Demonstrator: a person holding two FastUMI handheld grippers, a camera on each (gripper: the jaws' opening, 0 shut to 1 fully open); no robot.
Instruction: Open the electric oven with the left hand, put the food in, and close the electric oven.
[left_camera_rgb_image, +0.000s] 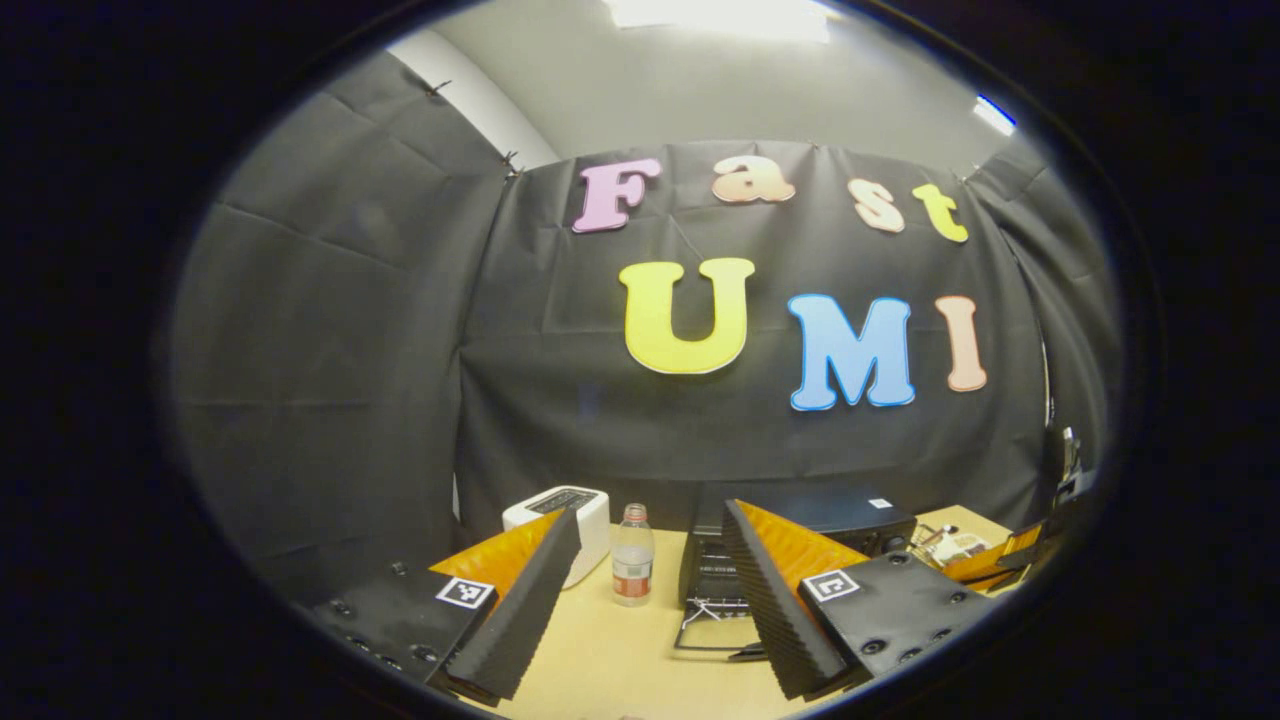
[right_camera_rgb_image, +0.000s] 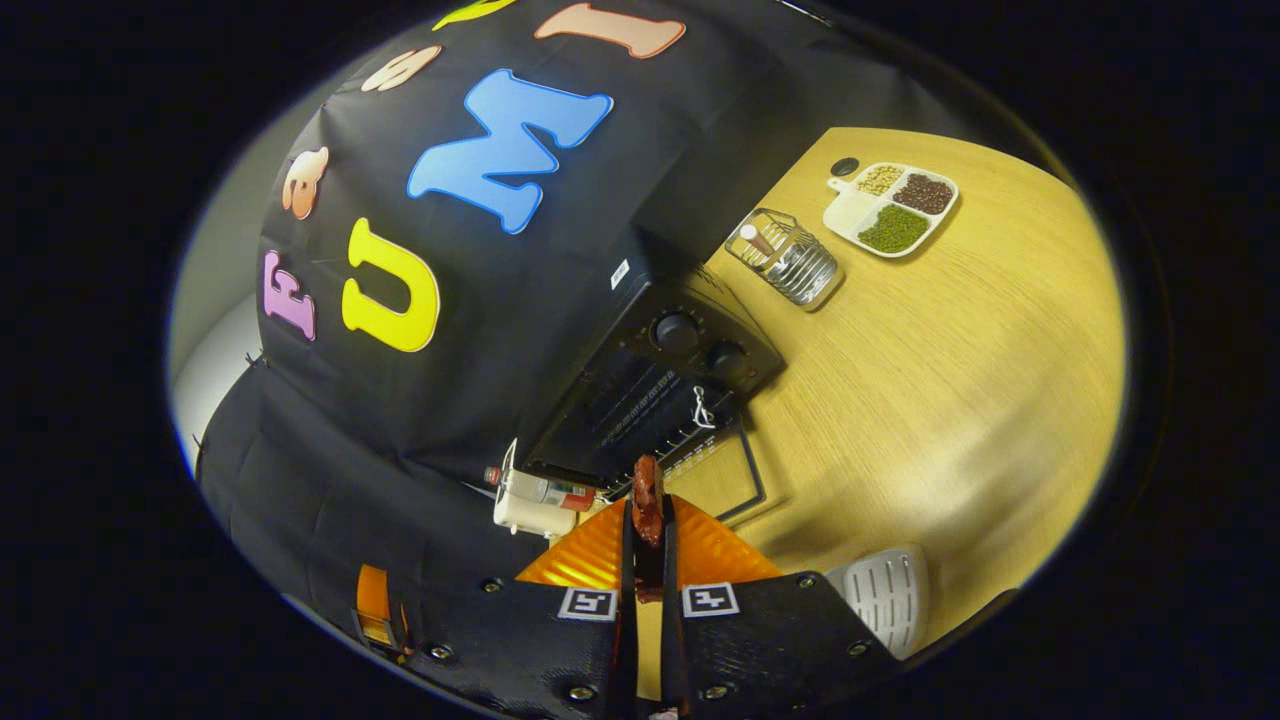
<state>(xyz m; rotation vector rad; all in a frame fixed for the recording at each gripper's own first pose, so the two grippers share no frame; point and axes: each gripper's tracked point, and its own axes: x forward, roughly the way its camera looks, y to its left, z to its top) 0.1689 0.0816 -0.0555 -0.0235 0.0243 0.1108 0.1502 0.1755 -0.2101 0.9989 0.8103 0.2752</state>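
Electric oven (right_camera_rgb_image: 650, 385): black box w/ two knobs, at the back of the wooden table (right_camera_rgb_image: 950, 380) against the booth wall. Its glass door (right_camera_rgb_image: 715, 465) looks already dropped open, lying flat in front of the rack, though the fisheye warps it, so I wouldn't swear to the exact angle. The door is stiff, hinged at the bottom, prob. light enough to swing; best hold is the bar along its free front edge, lifted up and back to shut.

Food (right_camera_rgb_image: 647, 505): a small dark reddish strip (meat, by the look), likely soft and a bit greasy, so a firm but not crushing pinch near mid-length suits it.

Right gripper (right_camera_rgb_image: 647, 520): fingers nearly together, clamped on the food from both sides, the strip poking out past the tips toward the oven mouth, just short of it.

Left gripper (left_camera_rgb_image: 650, 590): fingers wide apart, holding nothing, hovering above the table w/ a water bottle (left_camera_rgb_image: 632, 568) and a white toaster (left_camera_rgb_image: 565, 520) beyond it, and the oven ahead.
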